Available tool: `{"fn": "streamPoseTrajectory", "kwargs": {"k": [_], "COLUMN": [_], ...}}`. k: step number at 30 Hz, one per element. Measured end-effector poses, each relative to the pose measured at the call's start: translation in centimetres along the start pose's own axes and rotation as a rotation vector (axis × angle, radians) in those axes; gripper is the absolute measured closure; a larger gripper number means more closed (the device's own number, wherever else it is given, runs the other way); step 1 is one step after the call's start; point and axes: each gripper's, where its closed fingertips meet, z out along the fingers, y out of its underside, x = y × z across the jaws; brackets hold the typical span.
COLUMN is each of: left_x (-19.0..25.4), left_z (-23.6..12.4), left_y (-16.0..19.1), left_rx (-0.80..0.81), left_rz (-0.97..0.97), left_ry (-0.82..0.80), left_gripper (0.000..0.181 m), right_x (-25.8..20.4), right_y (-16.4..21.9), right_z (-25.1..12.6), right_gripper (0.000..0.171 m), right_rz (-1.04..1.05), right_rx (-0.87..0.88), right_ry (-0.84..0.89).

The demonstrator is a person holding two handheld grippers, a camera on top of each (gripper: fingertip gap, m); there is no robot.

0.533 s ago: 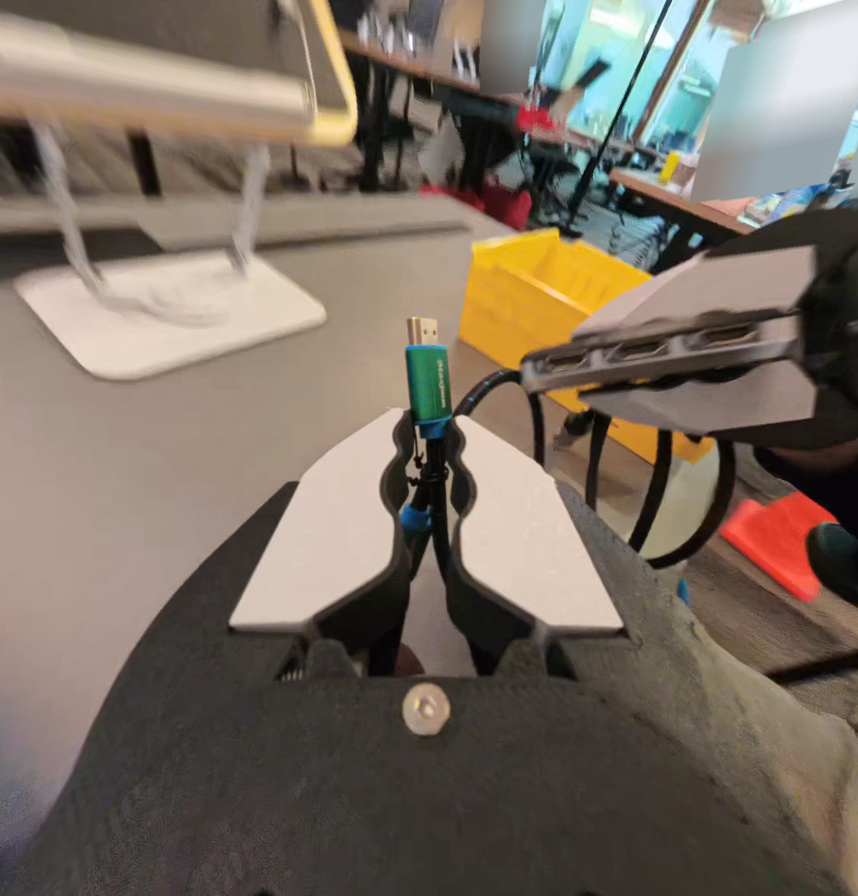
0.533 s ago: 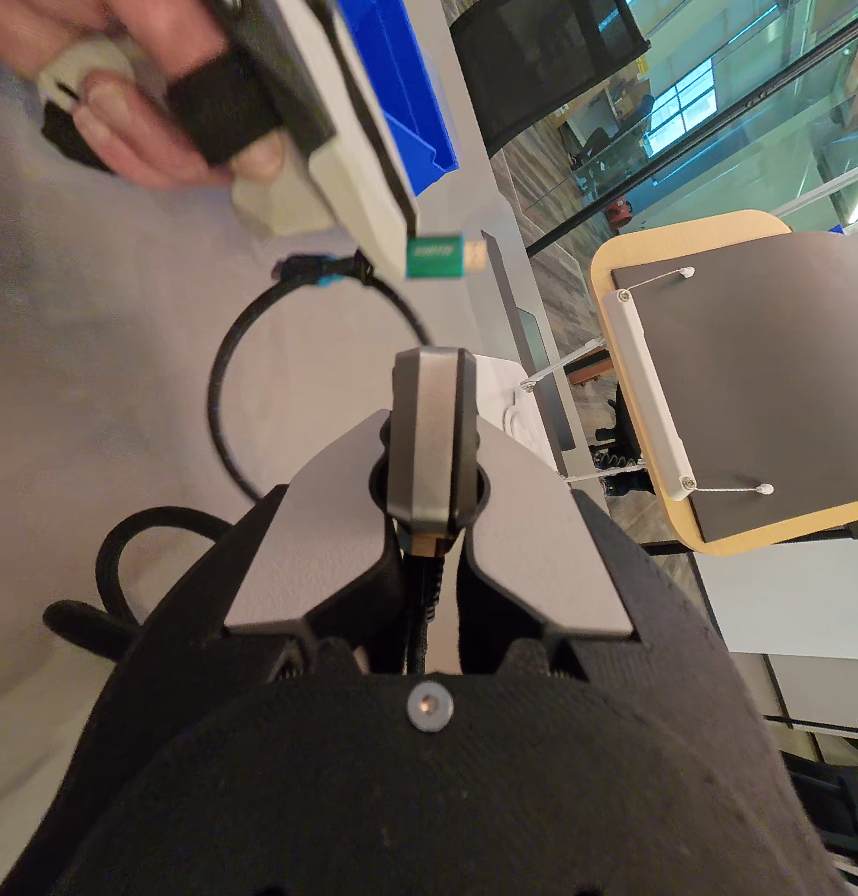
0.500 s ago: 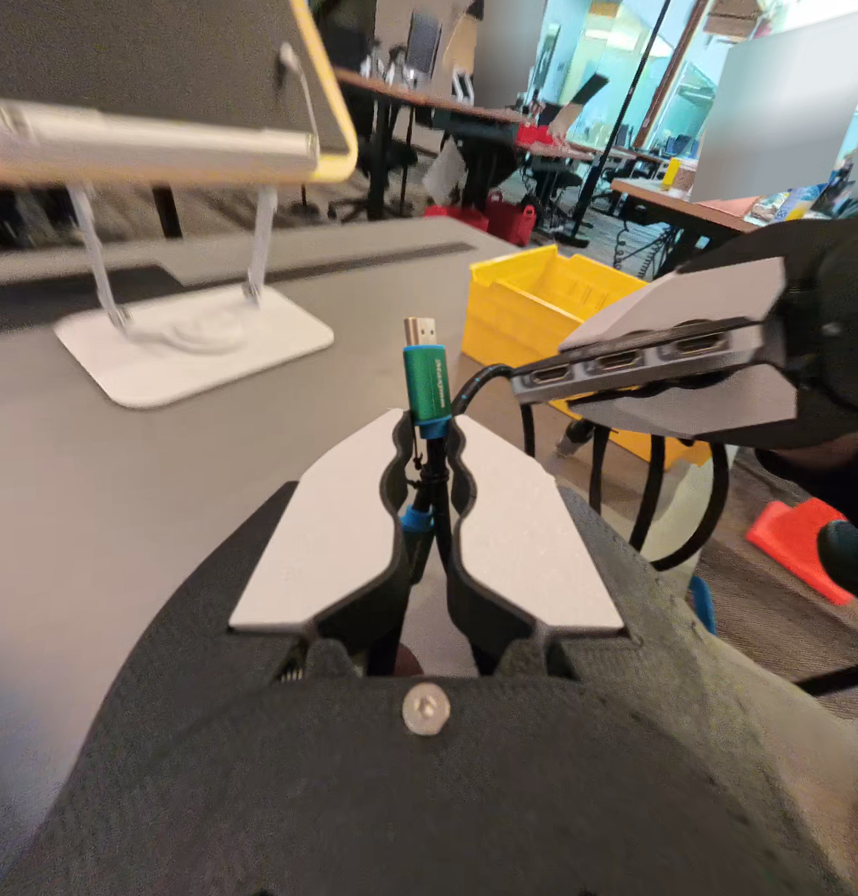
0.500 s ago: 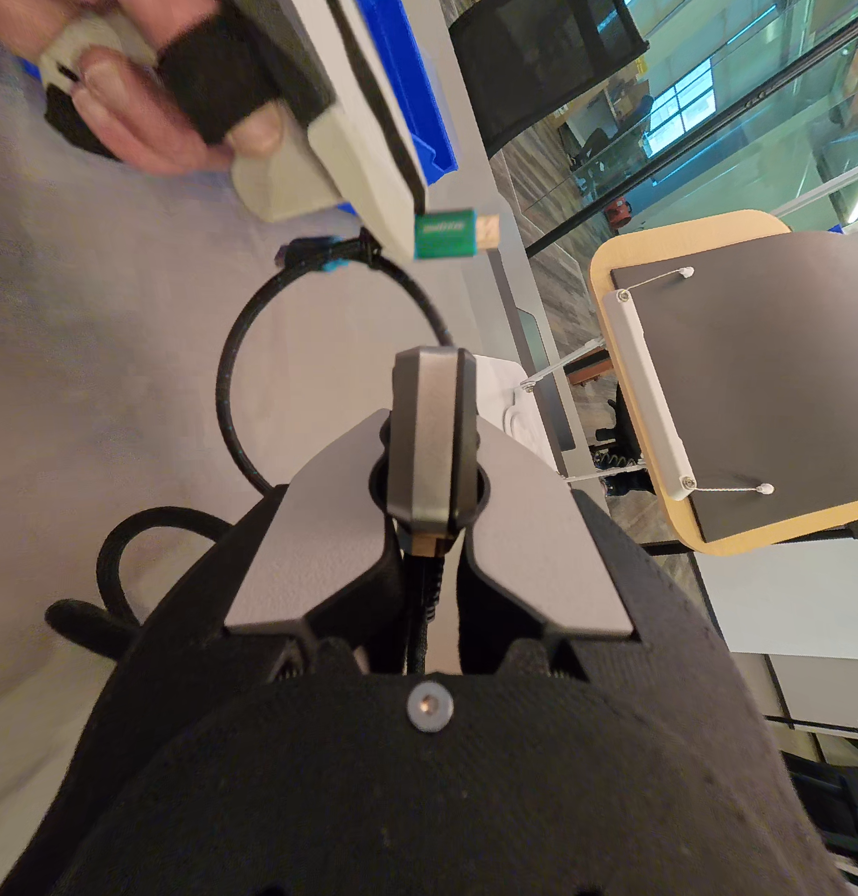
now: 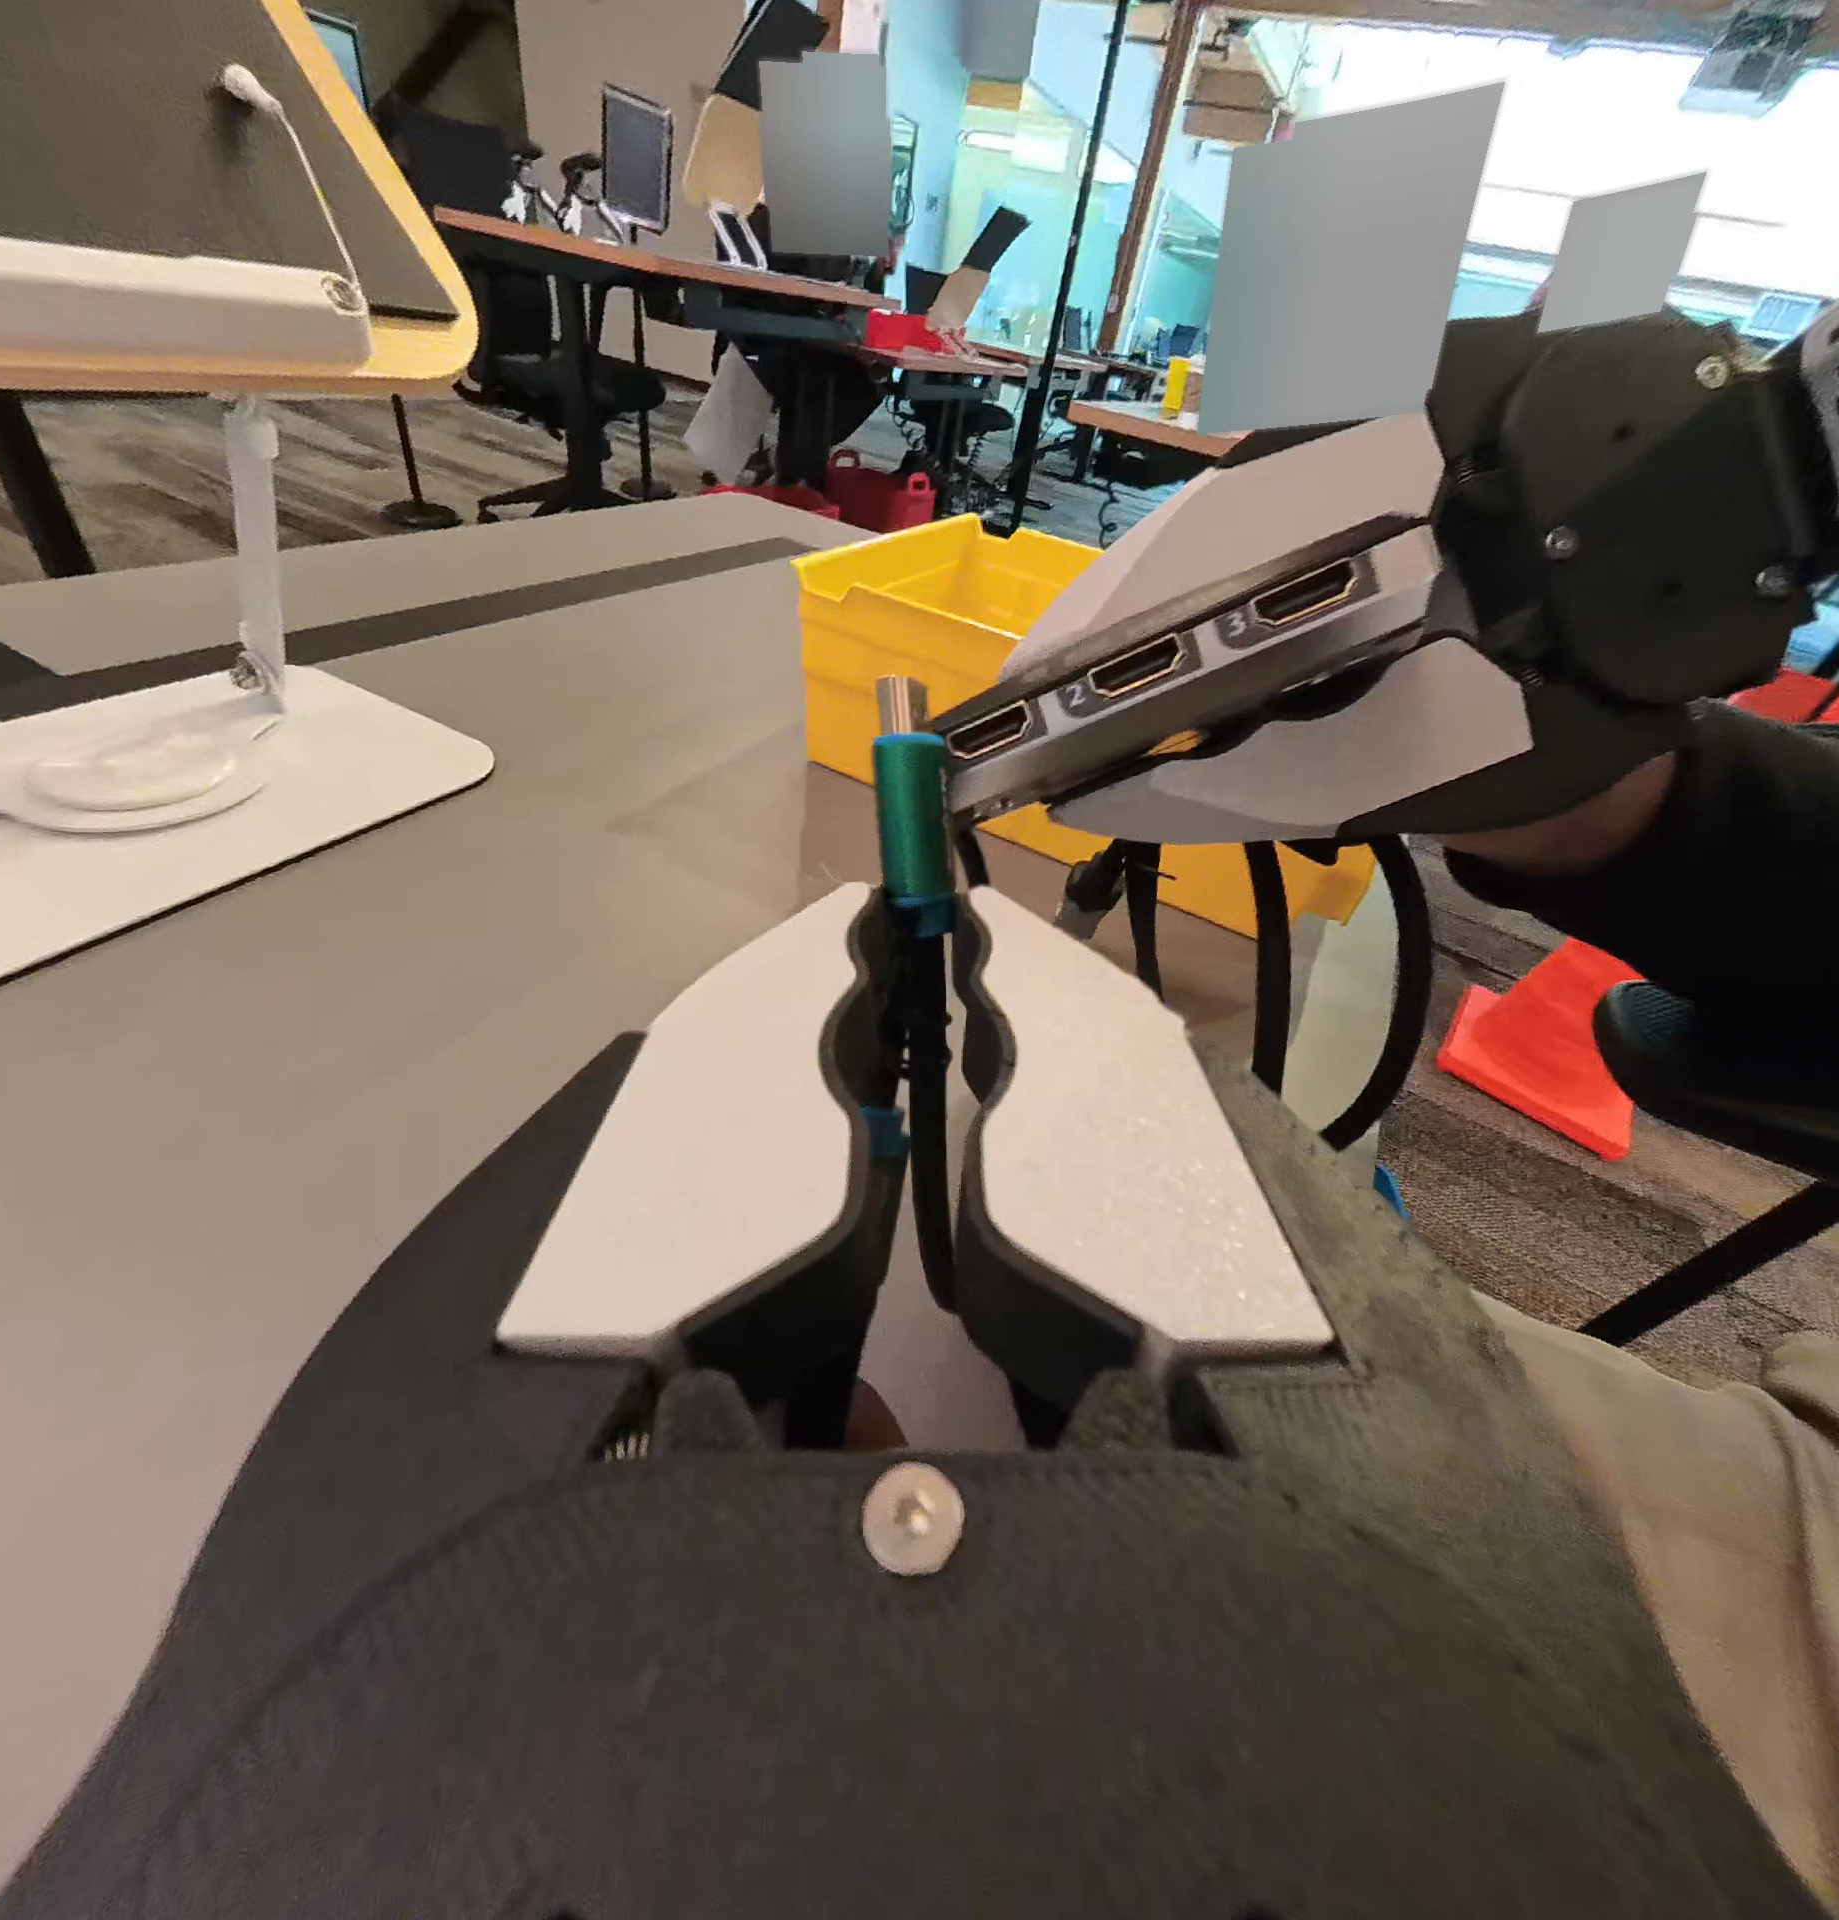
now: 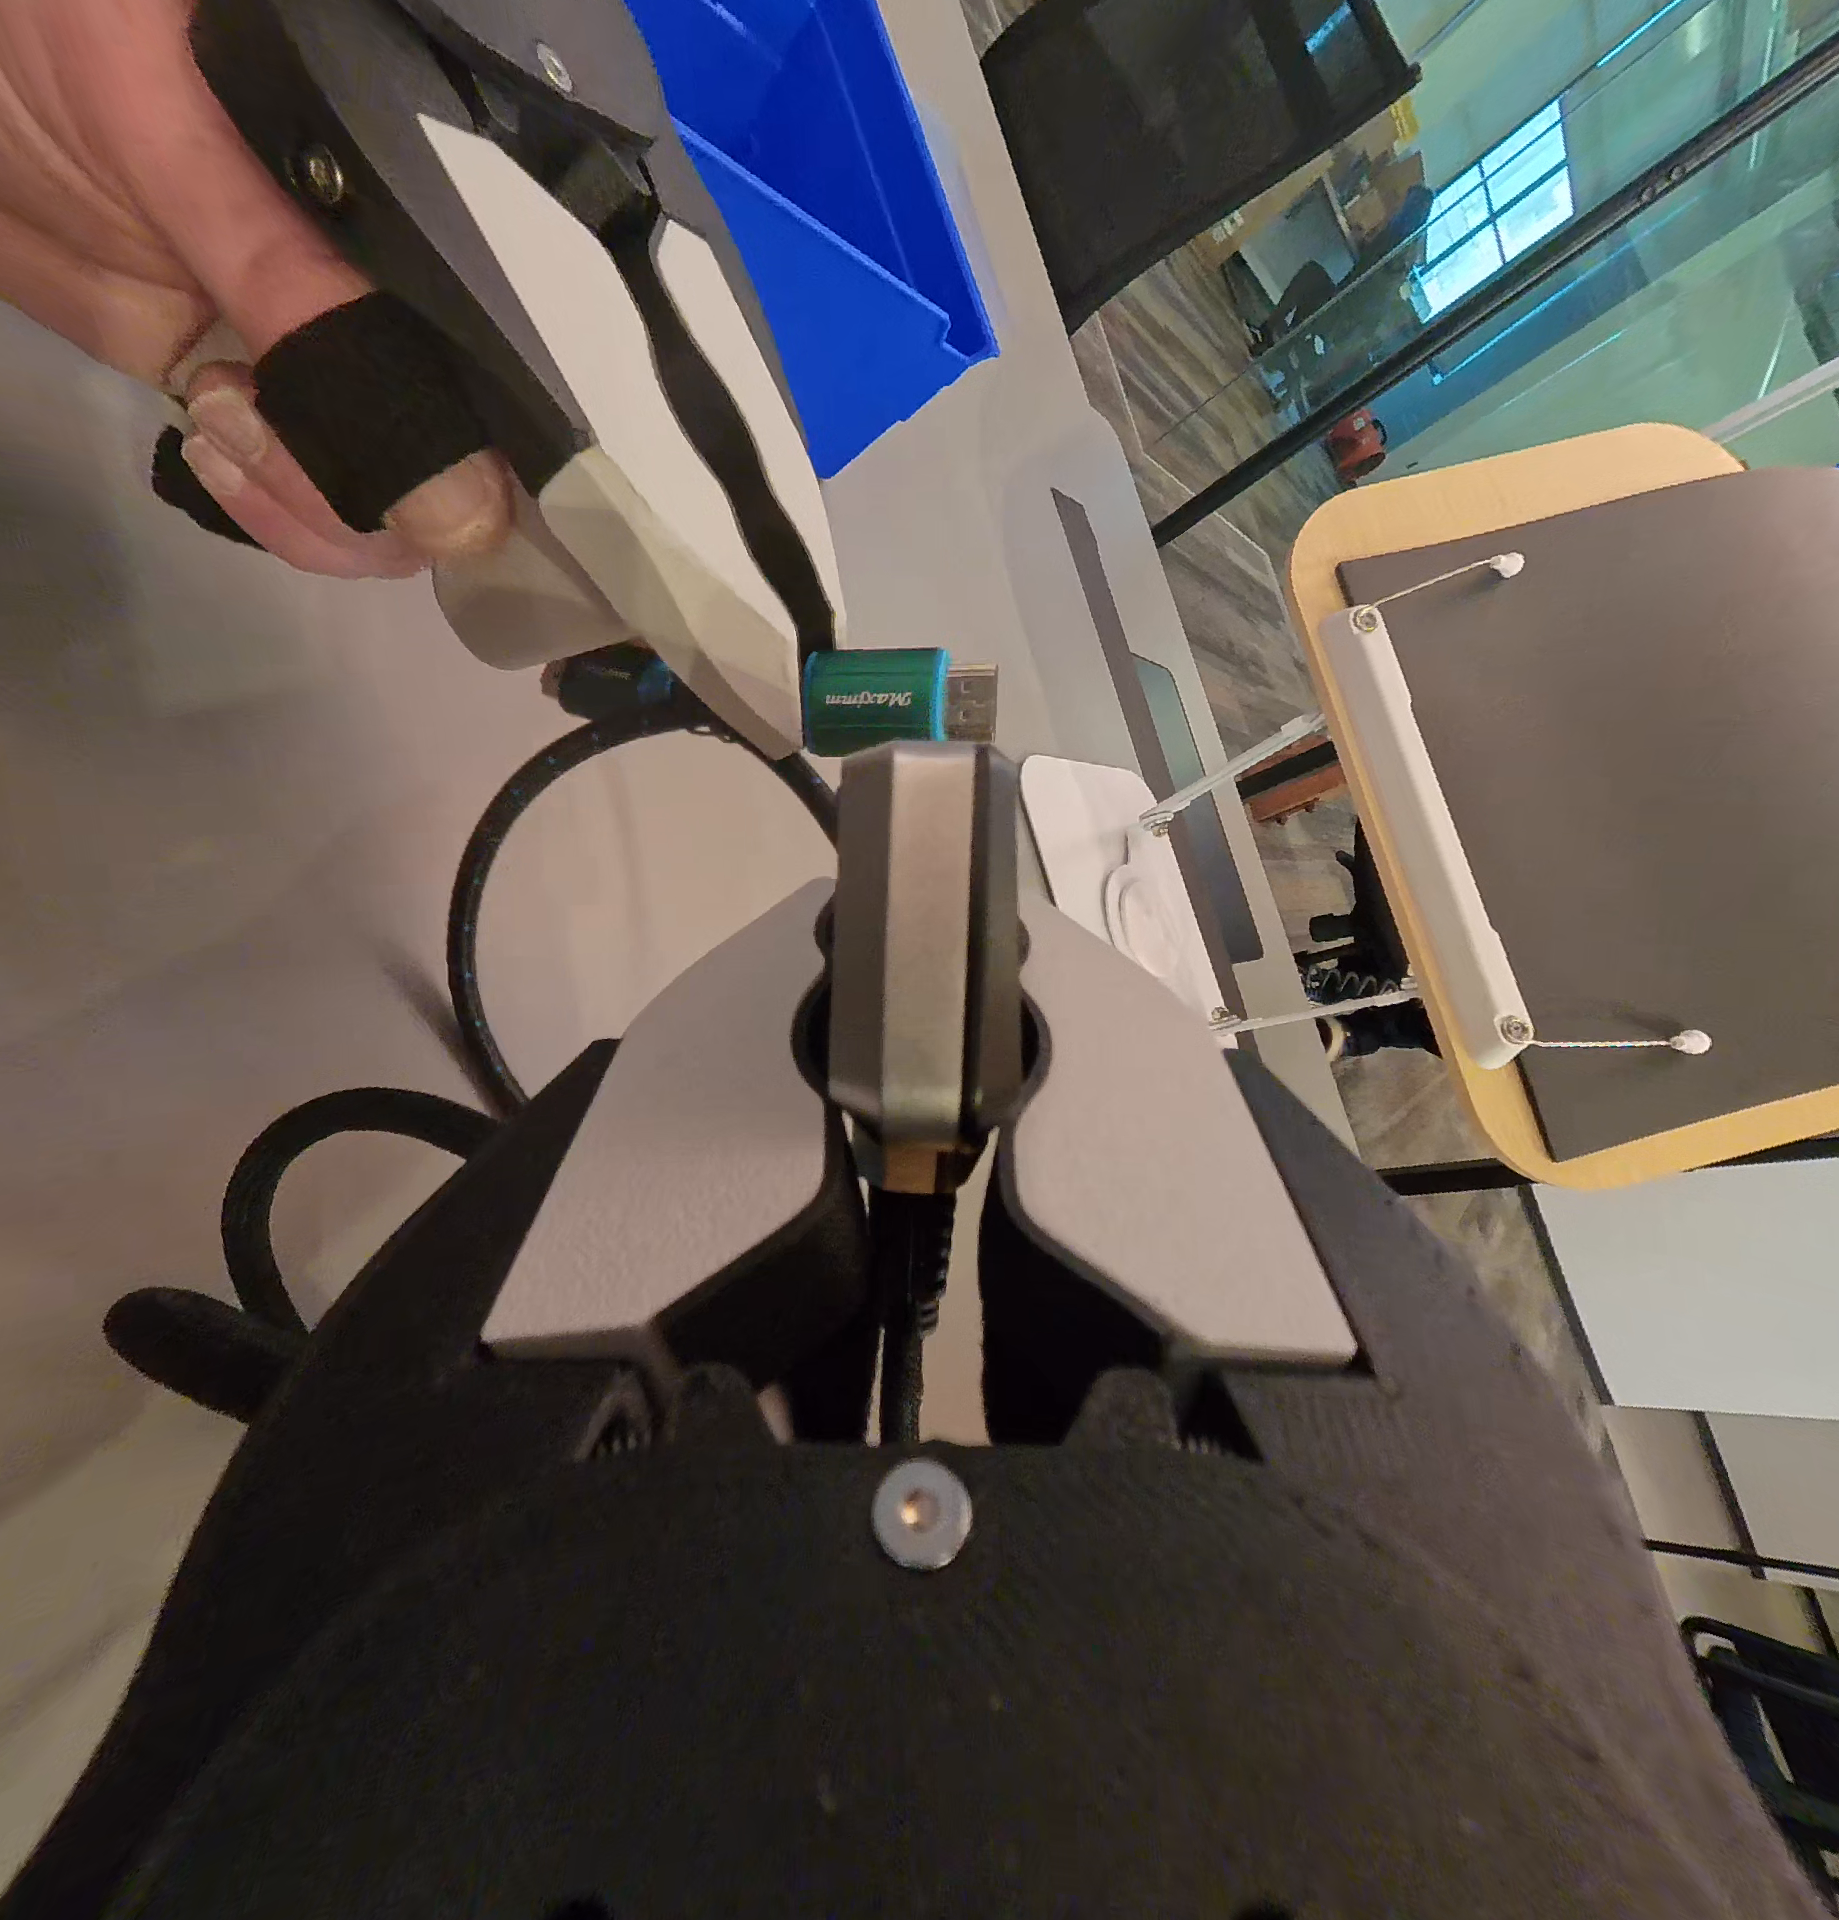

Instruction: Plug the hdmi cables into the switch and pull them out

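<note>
My left gripper (image 5: 915, 904) is shut on a black HDMI cable (image 5: 920, 1049) just below its green plug (image 5: 910, 810). The plug stands upright with its metal tip (image 5: 899, 707) bare. My right gripper (image 6: 920, 904) is shut on the grey switch (image 6: 915, 935). In the left wrist view the switch (image 5: 1185, 665) is held level at the right and shows three open ports. Its left end sits right beside the plug. The tip is outside the ports. In the right wrist view the plug (image 6: 873, 698) lies just beyond the switch's end, with the left gripper (image 6: 813, 675) behind it.
A yellow bin (image 5: 925, 613) stands behind the switch at the table's edge. A blue bin (image 6: 842, 260) is at the far side. A white stand base (image 5: 167, 790) carries a tilted board (image 6: 1621, 831). Black cable loops (image 6: 479, 904) lie on the grey table (image 5: 375, 1039). An orange object (image 5: 1538, 1049) lies on the floor. The left gripper's tips are roughly 4 centimeters from the right gripper's.
The switch and the green plug have come together: the switch's left end is now right beside the plug. The plug has turned edge-on in the left wrist view.
</note>
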Motion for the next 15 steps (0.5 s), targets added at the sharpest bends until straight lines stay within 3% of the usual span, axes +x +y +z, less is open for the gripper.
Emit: {"fn": "streamPoseTrajectory", "kwargs": {"k": [7,15], "left_x": [1.7,0.6], "left_z": [1.2,0.9], "left_y": [0.7,0.2], "left_rx": [-0.031,-0.062], "left_rz": [0.014,0.088], "left_ry": [0.066,-0.025], "left_gripper": [0.163,0.17], "right_x": [-0.5,-0.6], "right_y": [-0.2,-0.5], "right_z": [0.2,0.1], "right_gripper": [0.149,0.149], "right_rz": [-0.012,-0.01], "right_rx": [0.0,0.02], "right_ry": [-0.021,-0.027]}}
